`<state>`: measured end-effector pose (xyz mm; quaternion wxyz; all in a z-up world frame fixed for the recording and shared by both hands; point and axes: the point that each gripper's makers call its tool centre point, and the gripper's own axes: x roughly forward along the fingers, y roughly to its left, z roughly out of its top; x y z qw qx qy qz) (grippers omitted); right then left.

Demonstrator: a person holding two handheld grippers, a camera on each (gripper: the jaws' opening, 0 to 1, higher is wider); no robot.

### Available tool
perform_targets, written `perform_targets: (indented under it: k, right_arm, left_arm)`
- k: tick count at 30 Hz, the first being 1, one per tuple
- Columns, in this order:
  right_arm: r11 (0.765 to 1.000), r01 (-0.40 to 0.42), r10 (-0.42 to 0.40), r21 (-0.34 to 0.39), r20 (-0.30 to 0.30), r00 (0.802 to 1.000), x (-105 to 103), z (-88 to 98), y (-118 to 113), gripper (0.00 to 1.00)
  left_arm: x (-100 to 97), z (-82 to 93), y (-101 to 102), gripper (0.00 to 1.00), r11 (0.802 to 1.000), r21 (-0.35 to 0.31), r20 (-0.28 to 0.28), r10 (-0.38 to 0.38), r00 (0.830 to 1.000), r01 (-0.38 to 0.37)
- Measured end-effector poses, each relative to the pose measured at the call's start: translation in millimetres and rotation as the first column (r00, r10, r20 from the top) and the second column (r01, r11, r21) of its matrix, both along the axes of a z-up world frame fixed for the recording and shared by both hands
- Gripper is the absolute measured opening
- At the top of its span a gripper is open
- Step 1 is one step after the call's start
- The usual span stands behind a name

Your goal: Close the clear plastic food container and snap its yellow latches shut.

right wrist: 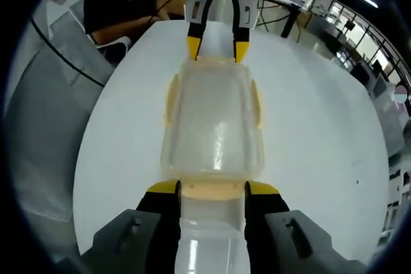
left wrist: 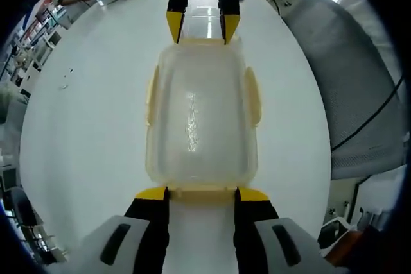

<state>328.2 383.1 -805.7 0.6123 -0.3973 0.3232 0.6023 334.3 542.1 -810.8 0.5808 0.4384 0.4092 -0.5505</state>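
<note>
Clear plastic container (left wrist: 202, 120), lid on, sits mid-frame on the white surface (left wrist: 83, 133). Left hand-held gripper (left wrist: 201, 195) and right hand-held gripper (right wrist: 212, 189) are spread open, one straddling each end latch (left wrist: 202, 192). Latching step, I'd say: next, press the yellow tabs down.
</note>
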Motion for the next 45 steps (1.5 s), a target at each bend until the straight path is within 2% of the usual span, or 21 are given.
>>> perform_targets:
  k: [8, 25, 30, 38, 45]
  right_arm:
    - [1.0, -0.009, 0.009, 0.008, 0.025, 1.0, -5, 19.6, -4, 0.35]
    - [1.0, -0.023, 0.023, 0.005, 0.044, 0.999, -14, 44.6, -19, 0.35]
    - [1.0, -0.01, 0.01, -0.008, 0.055, 0.998, -14, 47.6, -34, 0.35]
    - [1.0, 0.0, 0.001, -0.024, 0.052, 0.999, -20, 51.0, -58, 0.35]
    - [0.999, 0.018, -0.017, -0.036, 0.046, 0.999, -20, 52.4, -84, 0.35]
  left_arm:
    - [-4.4, 20.0, -3, 0.34, 1.0, -0.012, 0.019, 0.011, 1.0, -0.01]
    - [-17.4, 43.4, -20, 0.34, 1.0, -0.005, 0.036, 0.019, 0.999, -0.018]
    - [-16.7, 49.3, -35, 0.34, 1.0, -0.017, 0.062, 0.01, 0.998, -0.009]
    - [-20.6, 50.4, -59, 0.34, 1.0, -0.019, 0.053, -0.004, 0.999, 0.005]
    - [-19.2, 53.8, -89, 0.34, 0.999, -0.033, 0.049, -0.02, 0.999, 0.022]
